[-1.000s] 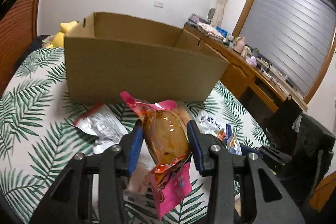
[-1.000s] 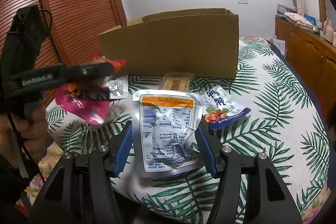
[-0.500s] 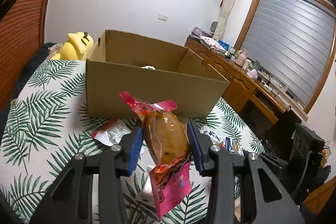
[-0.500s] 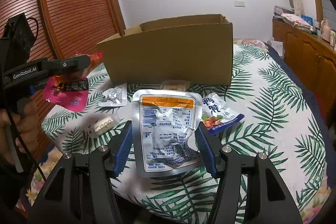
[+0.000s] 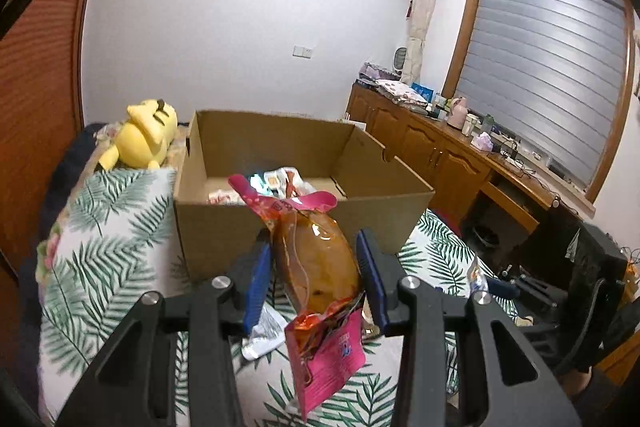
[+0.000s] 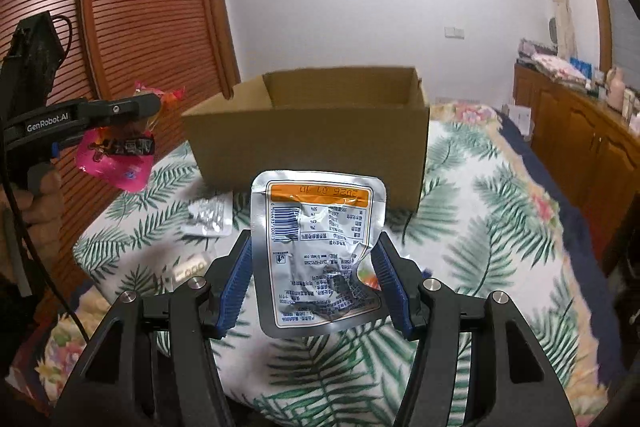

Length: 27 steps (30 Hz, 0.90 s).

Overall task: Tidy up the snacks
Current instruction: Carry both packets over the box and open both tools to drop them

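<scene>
My left gripper [image 5: 316,267] is shut on a pink snack packet [image 5: 320,267] with a clear window over brown food, held in the air in front of the open cardboard box [image 5: 224,227]. Several snack packets [image 5: 276,183] lie inside the box. My right gripper [image 6: 316,267] is shut on a silver foil pouch [image 6: 320,247] with an orange band, lifted above the bed before the same box [image 6: 312,139]. The right wrist view also catches the left gripper [image 6: 152,107] at the left, with the pink packet [image 6: 116,159] hanging from it.
A leaf-print bedspread [image 6: 480,227] bears a small silver packet [image 6: 208,219] and a pale wrapped snack [image 6: 188,271]. A yellow plush toy [image 5: 144,135] lies behind the box. A wooden sideboard [image 5: 440,155] runs along the right; a slatted wooden door [image 6: 140,27] stands at the left.
Both grippers have risen with their packets. The box now sits lower in both views, and the left wrist view now looks into it and shows packets inside.
</scene>
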Each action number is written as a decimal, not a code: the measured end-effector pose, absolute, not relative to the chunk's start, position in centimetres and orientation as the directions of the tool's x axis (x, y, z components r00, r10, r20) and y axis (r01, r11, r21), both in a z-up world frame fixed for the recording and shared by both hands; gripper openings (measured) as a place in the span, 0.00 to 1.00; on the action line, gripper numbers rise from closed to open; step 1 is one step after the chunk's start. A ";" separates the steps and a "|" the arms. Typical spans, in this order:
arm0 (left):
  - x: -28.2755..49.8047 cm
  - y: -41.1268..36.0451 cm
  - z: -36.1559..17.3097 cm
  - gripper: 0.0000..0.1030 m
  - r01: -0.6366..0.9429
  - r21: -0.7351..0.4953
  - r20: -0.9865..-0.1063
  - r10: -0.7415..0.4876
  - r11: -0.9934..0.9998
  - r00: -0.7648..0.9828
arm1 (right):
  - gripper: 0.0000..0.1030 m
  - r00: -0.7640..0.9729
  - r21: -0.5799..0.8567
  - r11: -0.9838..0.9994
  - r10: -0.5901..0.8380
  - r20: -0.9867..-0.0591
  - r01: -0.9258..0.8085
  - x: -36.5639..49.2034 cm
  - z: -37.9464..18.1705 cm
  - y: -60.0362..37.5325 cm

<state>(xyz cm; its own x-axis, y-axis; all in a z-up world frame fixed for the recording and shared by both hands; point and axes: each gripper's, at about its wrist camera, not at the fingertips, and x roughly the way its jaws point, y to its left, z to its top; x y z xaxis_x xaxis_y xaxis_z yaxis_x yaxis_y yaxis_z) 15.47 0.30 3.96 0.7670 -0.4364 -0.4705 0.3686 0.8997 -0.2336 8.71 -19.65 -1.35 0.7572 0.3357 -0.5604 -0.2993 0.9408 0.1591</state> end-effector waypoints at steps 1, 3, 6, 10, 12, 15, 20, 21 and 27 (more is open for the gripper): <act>15.6 0.3 4.3 0.39 0.370 -0.230 -0.469 -0.436 0.900 0.768 | 0.58 0.761 0.153 0.941 0.334 -0.556 -0.301 8.9 -0.9 -19.8; 16.2 0.2 5.0 0.39 0.373 -0.221 -0.467 -0.433 0.901 0.771 | 0.58 0.768 0.143 0.941 0.334 -0.546 -0.307 9.4 0.1 -19.9; 17.1 -0.1 5.8 0.39 0.375 -0.189 -0.466 -0.419 0.908 0.779 | 0.58 0.777 0.127 0.940 0.335 -0.534 -0.318 10.4 1.6 -20.2; 18.9 -0.4 6.6 0.39 0.370 -0.159 -0.479 -0.400 0.915 0.782 | 0.58 0.785 0.118 0.938 0.338 -0.518 -0.326 11.4 3.4 -20.9; 19.6 -0.4 6.9 0.39 0.367 -0.154 -0.475 -0.394 0.917 0.787 | 0.58 0.788 0.110 0.937 0.338 -0.515 -0.331 12.0 4.2 -21.1; 20.8 -0.3 7.1 0.39 0.366 -0.157 -0.464 -0.396 0.917 0.793 | 0.58 0.792 0.083 0.938 0.329 -0.514 -0.336 13.0 5.0 -21.0; 23.2 0.0 6.9 0.39 0.357 -0.165 -0.457 -0.392 0.919 0.799 | 0.58 0.781 0.074 0.931 0.342 -0.523 -0.358 15.0 5.4 -20.6; 23.9 0.0 6.8 0.39 0.356 -0.164 -0.460 -0.391 0.920 0.797 | 0.58 0.776 0.072 0.928 0.346 -0.528 -0.365 15.6 5.4 -20.4; 27.7 -0.3 5.7 0.39 0.354 -0.158 -0.480 -0.385 0.922 0.788 | 0.58 0.752 0.066 0.916 0.364 -0.550 -0.395 18.7 4.8 -19.0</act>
<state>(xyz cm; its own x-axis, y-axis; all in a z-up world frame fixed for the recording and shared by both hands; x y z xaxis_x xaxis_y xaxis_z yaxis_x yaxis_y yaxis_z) 27.66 -0.33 5.70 0.7884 -0.3853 -0.4795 0.3543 0.9217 -0.1582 18.70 -19.04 4.85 0.7515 0.3637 -0.5504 -0.3949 0.9163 0.0665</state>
